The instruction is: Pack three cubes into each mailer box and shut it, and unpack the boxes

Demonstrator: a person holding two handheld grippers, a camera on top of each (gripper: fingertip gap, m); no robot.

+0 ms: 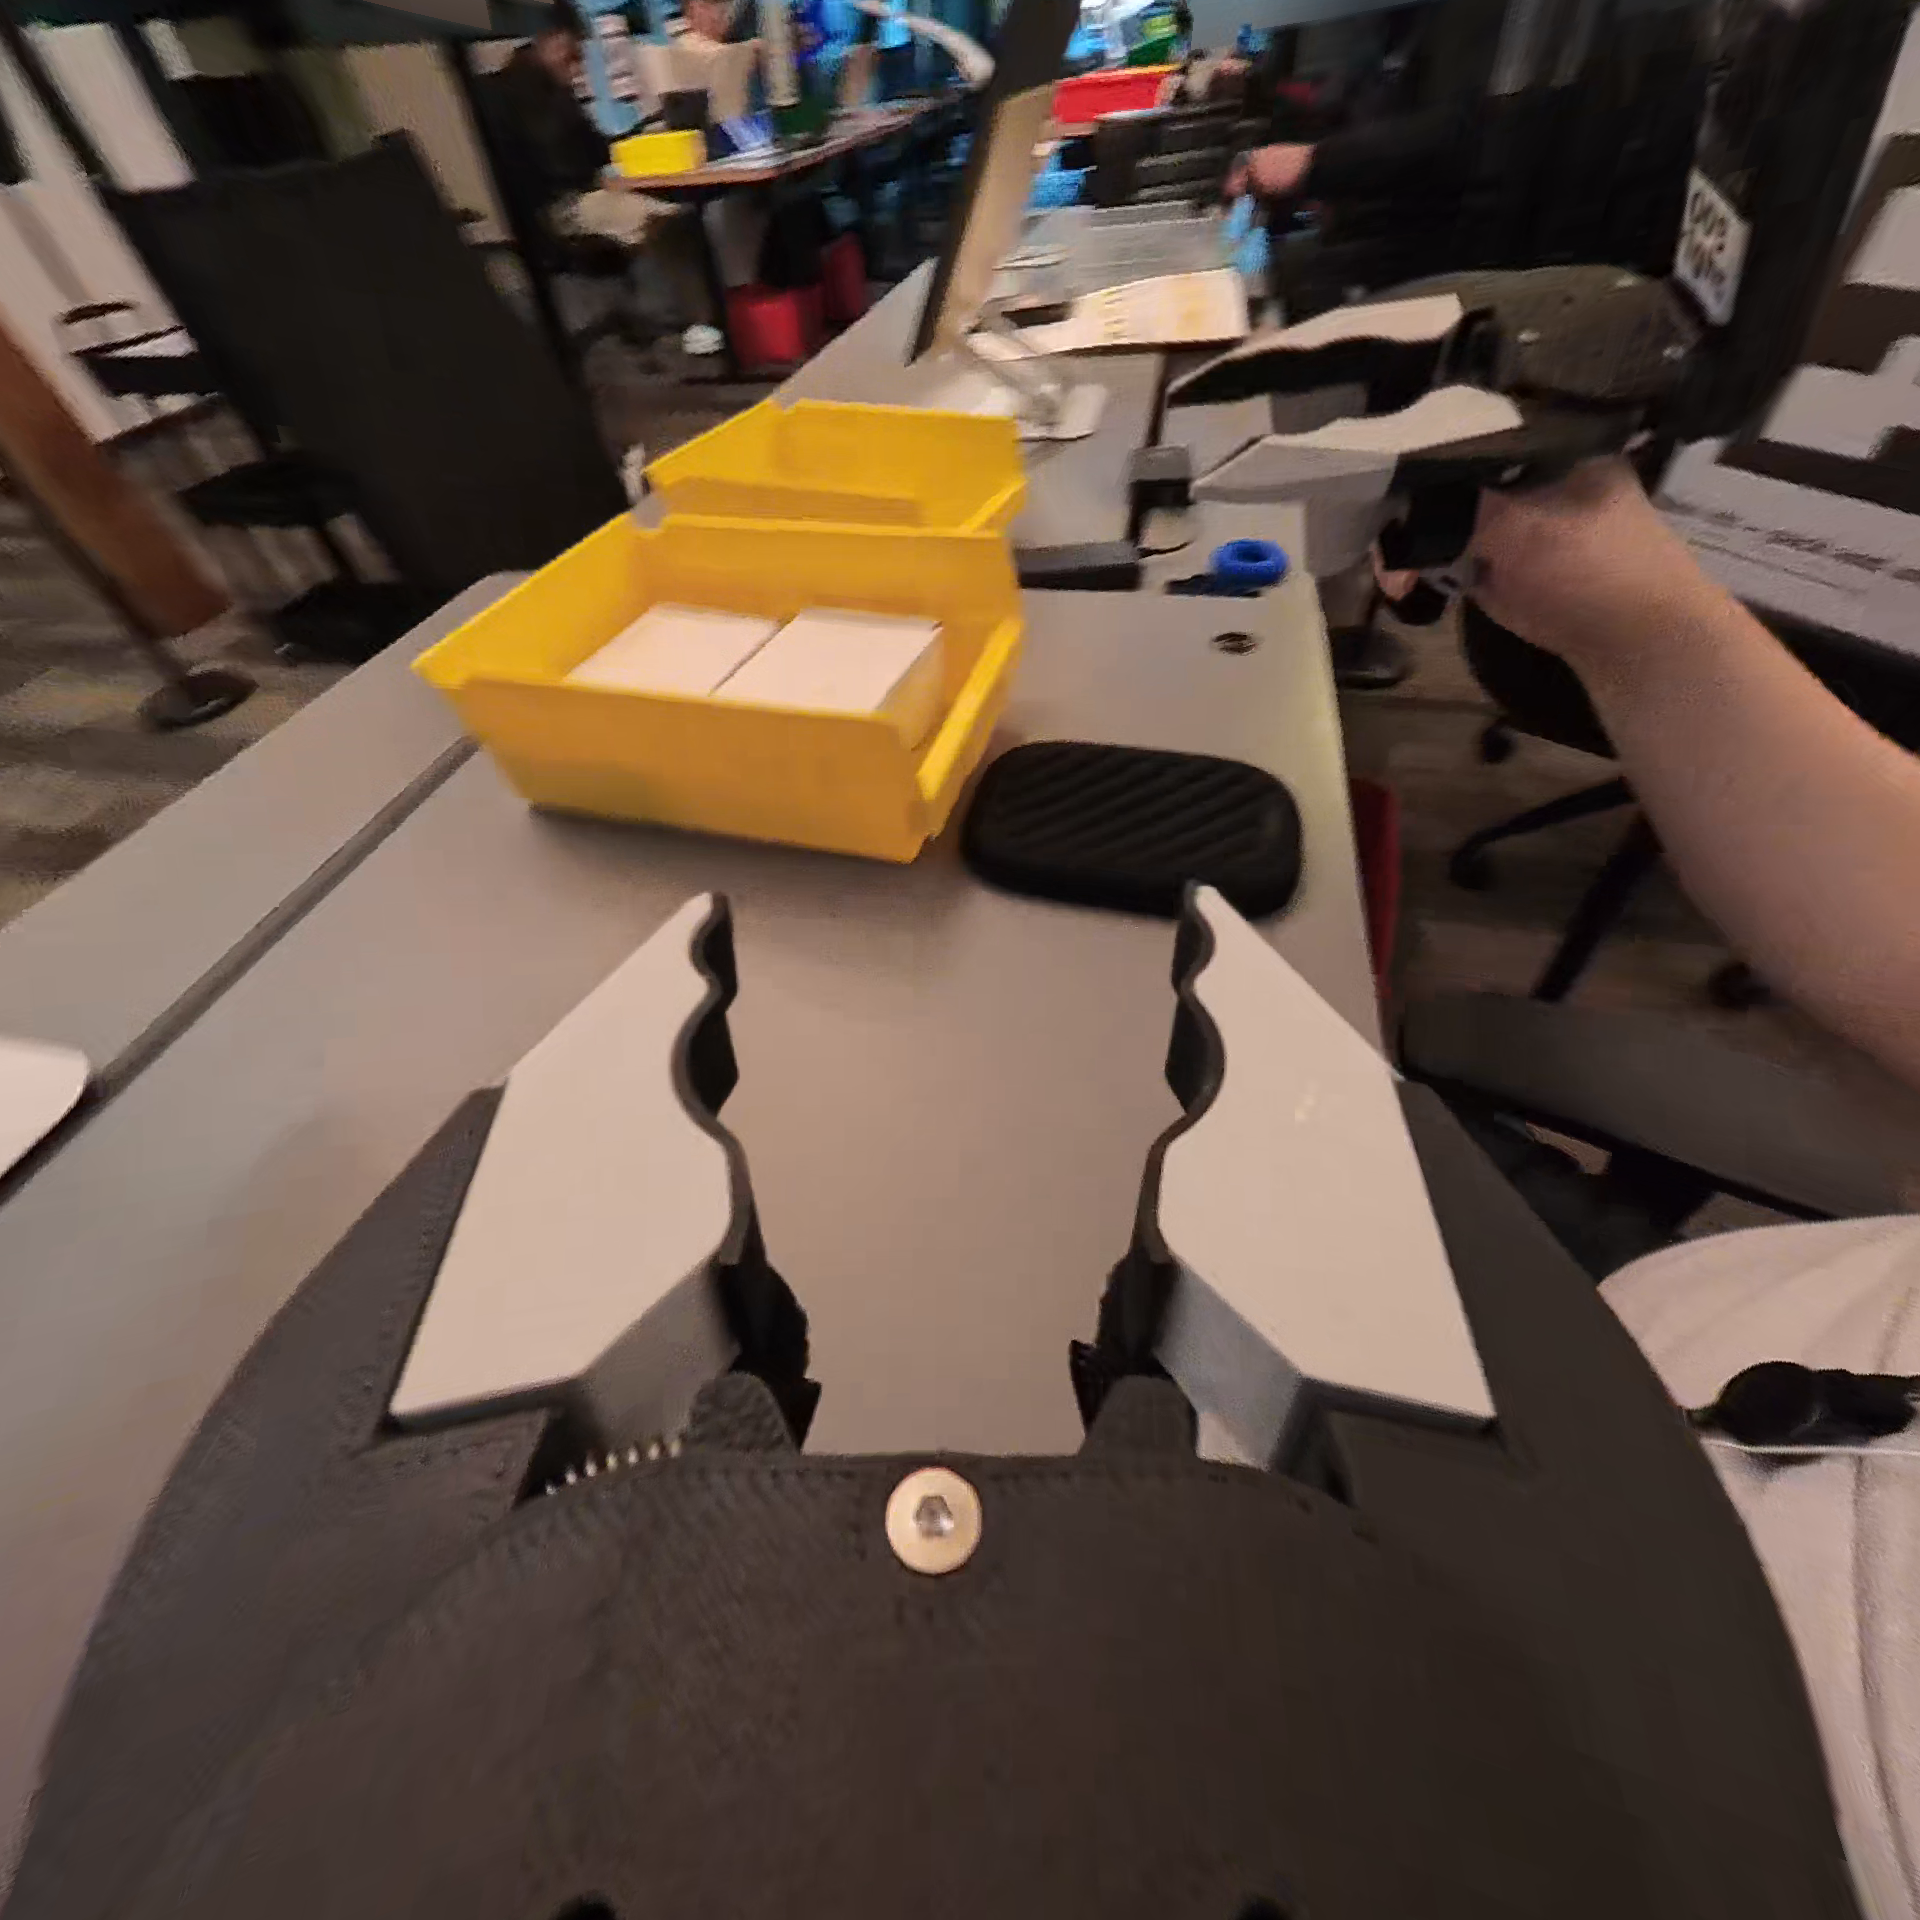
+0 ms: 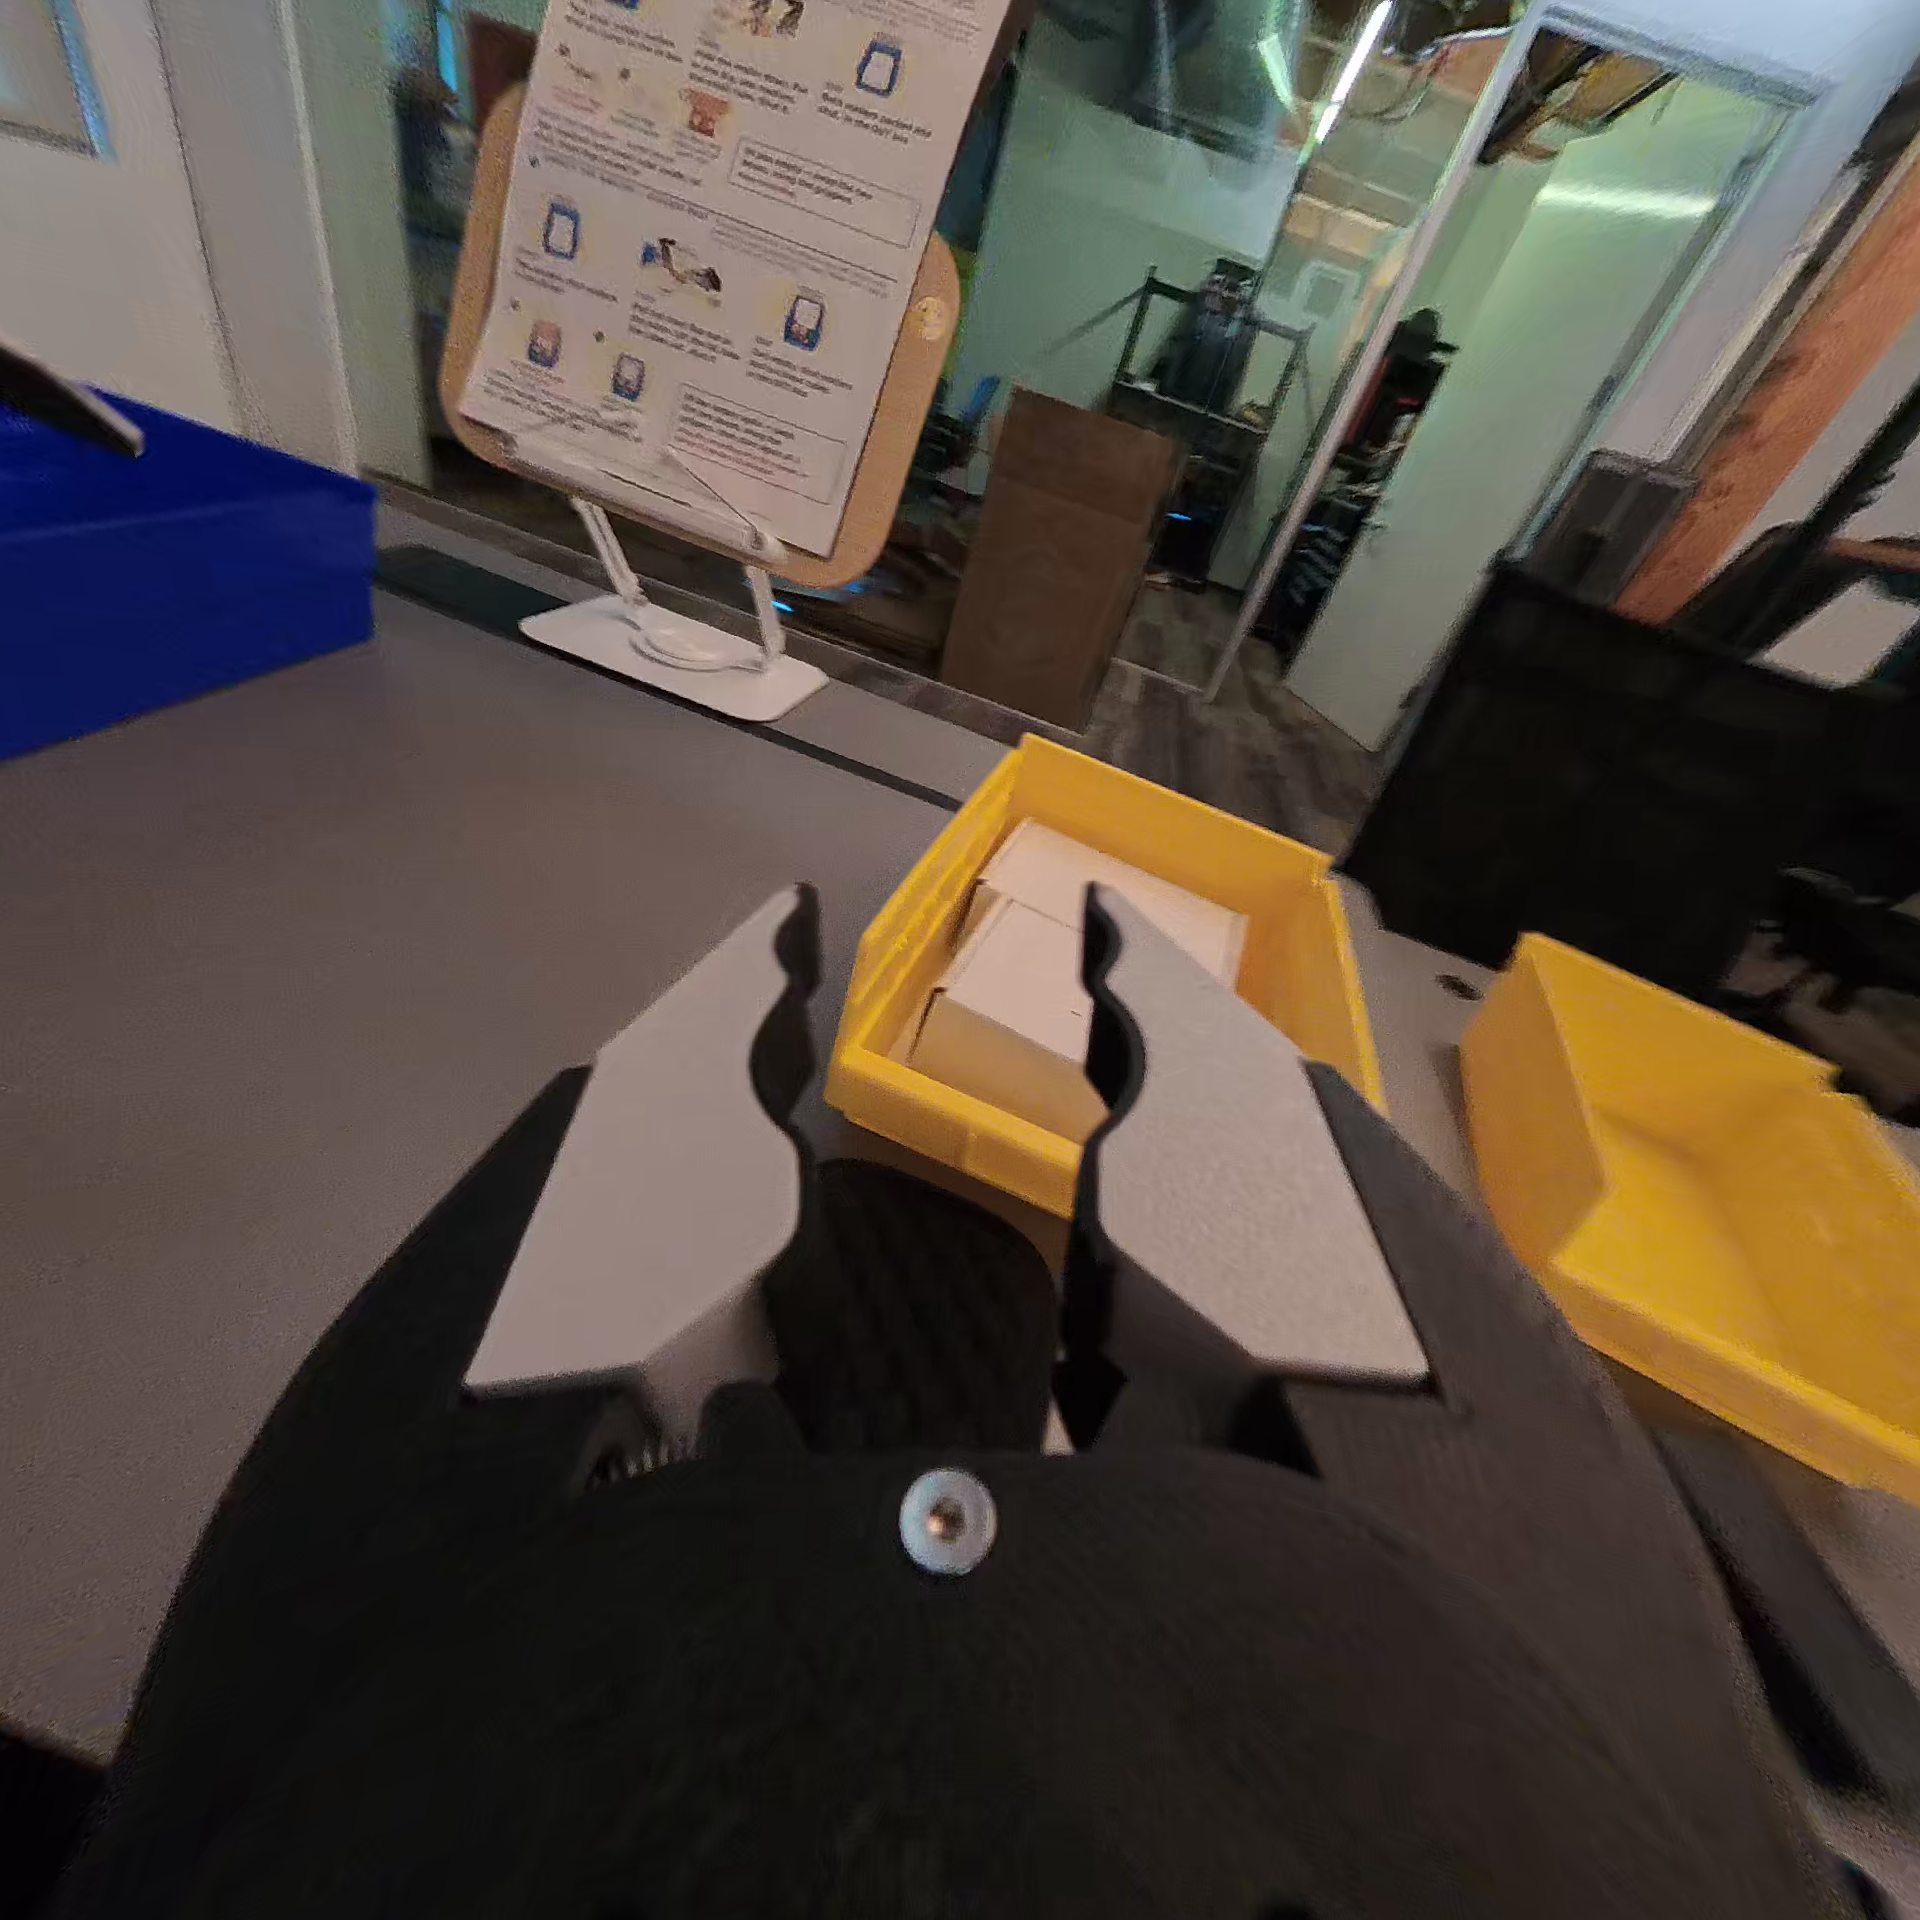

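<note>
Two shut white mailer boxes (image 1: 764, 660) lie side by side in a yellow bin (image 1: 717, 769) on the grey table; they also show in the right wrist view (image 2: 1023, 987) inside the same bin (image 2: 935, 1101). My left gripper (image 1: 956, 914) is open and empty, held over bare table short of the bin. My right gripper (image 2: 945, 904) is open and empty, above a black ribbed pad (image 2: 914, 1278) just before the bin. It also shows in the left wrist view (image 1: 1195, 436), held high at the right by a hand. No cubes are in sight.
A second, empty yellow bin (image 1: 842, 457) stands behind the first; it also shows in the right wrist view (image 2: 1704, 1195). A blue bin (image 2: 156, 582) sits at far left. An instruction sheet on a stand (image 2: 707, 312) is at the back. The black pad (image 1: 1132, 826) lies right of the bin. Across from one pair of fingers to the other is roughly 25 cm.
</note>
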